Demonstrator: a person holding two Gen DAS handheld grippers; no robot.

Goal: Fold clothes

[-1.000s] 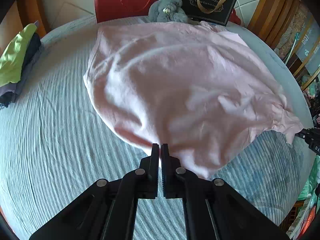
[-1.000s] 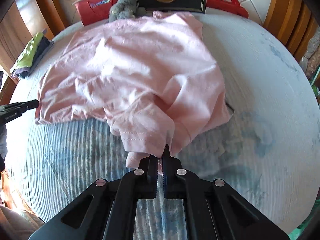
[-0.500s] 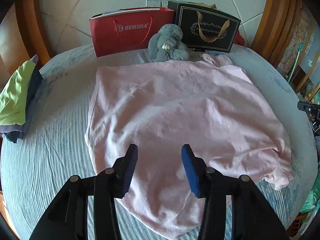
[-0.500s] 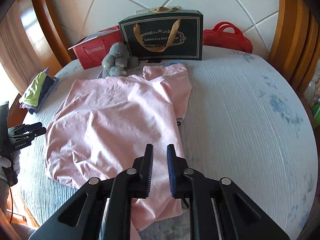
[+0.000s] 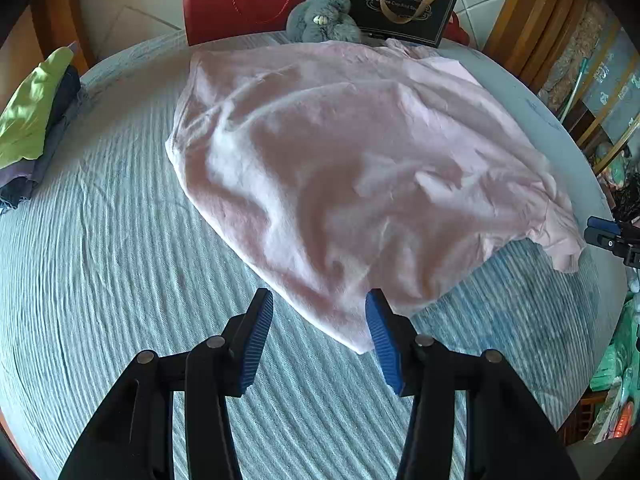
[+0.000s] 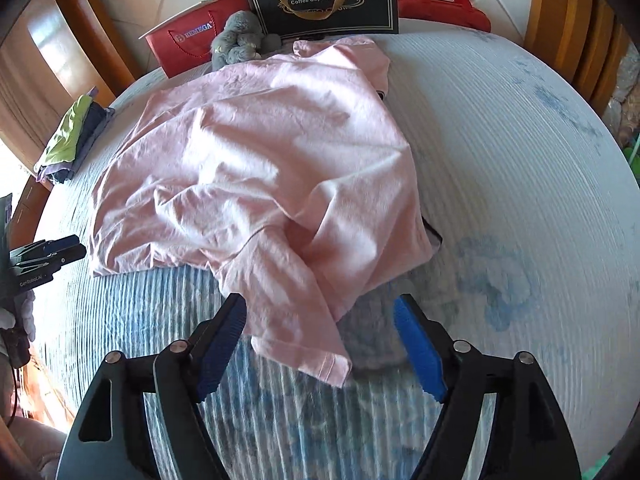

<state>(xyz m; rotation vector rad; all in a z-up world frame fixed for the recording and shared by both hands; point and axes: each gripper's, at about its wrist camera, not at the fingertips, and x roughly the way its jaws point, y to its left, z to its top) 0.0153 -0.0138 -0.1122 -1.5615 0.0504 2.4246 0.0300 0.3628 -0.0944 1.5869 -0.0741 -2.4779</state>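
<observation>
A pink T-shirt point(image 5: 360, 168) lies spread and wrinkled on the bed's striped blue cover point(image 5: 100, 280). My left gripper point(image 5: 319, 300) is open just over the shirt's near corner, and its blue pads do not touch the cloth. In the right wrist view the same shirt point(image 6: 280, 160) ends in a short sleeve point(image 6: 304, 344) that lies loose between the jaws of my right gripper point(image 6: 320, 304). Those jaws are opening wide and grip nothing. Each gripper shows at the edge of the other's view: the right gripper point(image 5: 612, 236), the left gripper point(image 6: 52, 252).
A pile of folded clothes point(image 5: 32, 120) with a green top layer sits at the bed's left edge. At the head stand a red paper bag point(image 5: 256, 0), a grey plush toy point(image 5: 324, 16) and a black gift bag point(image 5: 400, 4). Wooden bed posts point(image 6: 576, 28) flank the mattress.
Both grippers were shut on the shirt's near edge a second ago; both have let go and opened. The shirt has dropped flat onto the bed.
</observation>
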